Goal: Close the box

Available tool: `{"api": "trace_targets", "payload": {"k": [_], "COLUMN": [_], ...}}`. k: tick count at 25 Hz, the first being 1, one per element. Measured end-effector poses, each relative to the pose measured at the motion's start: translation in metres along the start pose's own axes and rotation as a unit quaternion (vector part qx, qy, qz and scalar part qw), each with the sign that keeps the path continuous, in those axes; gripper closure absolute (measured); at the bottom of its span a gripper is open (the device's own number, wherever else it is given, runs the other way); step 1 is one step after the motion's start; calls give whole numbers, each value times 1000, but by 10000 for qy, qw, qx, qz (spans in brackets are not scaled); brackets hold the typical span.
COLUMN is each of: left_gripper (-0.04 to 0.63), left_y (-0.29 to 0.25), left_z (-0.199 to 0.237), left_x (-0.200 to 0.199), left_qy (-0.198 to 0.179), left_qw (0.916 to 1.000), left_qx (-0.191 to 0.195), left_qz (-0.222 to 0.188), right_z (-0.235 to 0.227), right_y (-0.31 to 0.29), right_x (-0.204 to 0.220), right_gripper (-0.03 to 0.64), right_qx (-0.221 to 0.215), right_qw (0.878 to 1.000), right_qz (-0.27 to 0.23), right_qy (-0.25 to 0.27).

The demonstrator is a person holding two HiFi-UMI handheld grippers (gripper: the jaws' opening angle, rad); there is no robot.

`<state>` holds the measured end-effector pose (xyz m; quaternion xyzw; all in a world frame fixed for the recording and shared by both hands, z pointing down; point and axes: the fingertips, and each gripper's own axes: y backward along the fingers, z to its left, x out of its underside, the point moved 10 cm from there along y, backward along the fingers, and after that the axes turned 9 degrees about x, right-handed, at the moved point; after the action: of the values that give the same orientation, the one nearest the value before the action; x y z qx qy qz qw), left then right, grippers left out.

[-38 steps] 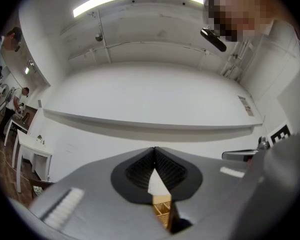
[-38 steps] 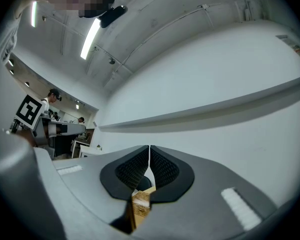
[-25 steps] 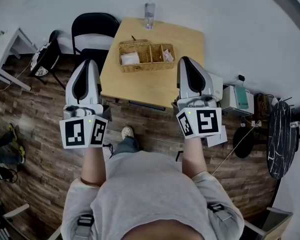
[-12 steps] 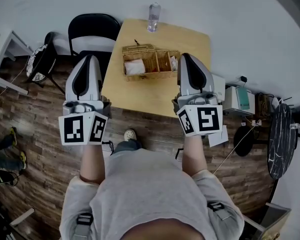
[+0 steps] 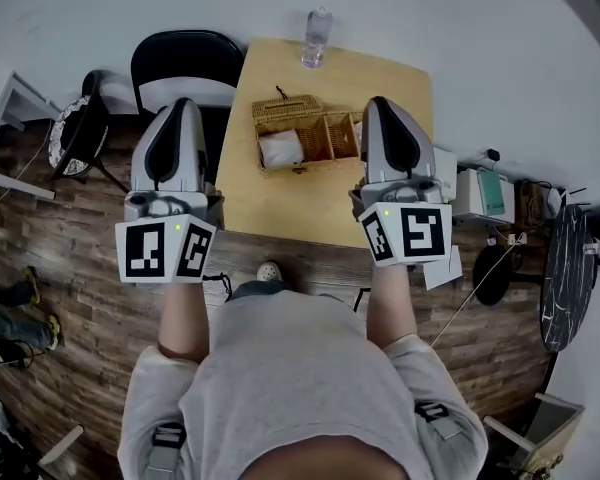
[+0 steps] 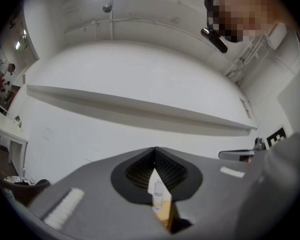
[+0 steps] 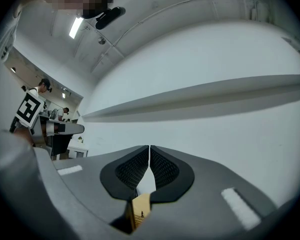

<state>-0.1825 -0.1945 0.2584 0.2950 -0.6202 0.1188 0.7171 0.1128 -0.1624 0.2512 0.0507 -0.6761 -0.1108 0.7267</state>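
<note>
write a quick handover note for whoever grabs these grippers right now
Left gripper: jaws together, nothing held, raised clear of the box.
Right gripper: jaws together, nothing held, also raised.
Things: the wicker box sits open on the wooden table, ahead between the two grippers. A white item shows in its left compartment. A bottle stands at the table's far edge.
Done: nothing yet; neither gripper is on the box.
Left: bring a gripper down to the lid, which seems to be at the far side, and close it.
</note>
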Motion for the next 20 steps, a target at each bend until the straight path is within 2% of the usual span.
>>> {"api": "trace_targets", "payload": {"k": [9, 20], "left_gripper": [538, 538], "left_y": [-24, -50], "left_z": [37, 46], "left_x": [22, 46], "left_qy": [335, 375], "left_qw": [9990, 9974], "left_qx": [86, 20], "left_qz": [289, 614], "right_z": [10, -5], "right_y": [-28, -59], "right_x": [15, 36], "right_gripper": [606, 606], "right_qx": [68, -62], "right_qw": [9996, 9982], "right_qz": [261, 581], "right_qy": [100, 136]}}
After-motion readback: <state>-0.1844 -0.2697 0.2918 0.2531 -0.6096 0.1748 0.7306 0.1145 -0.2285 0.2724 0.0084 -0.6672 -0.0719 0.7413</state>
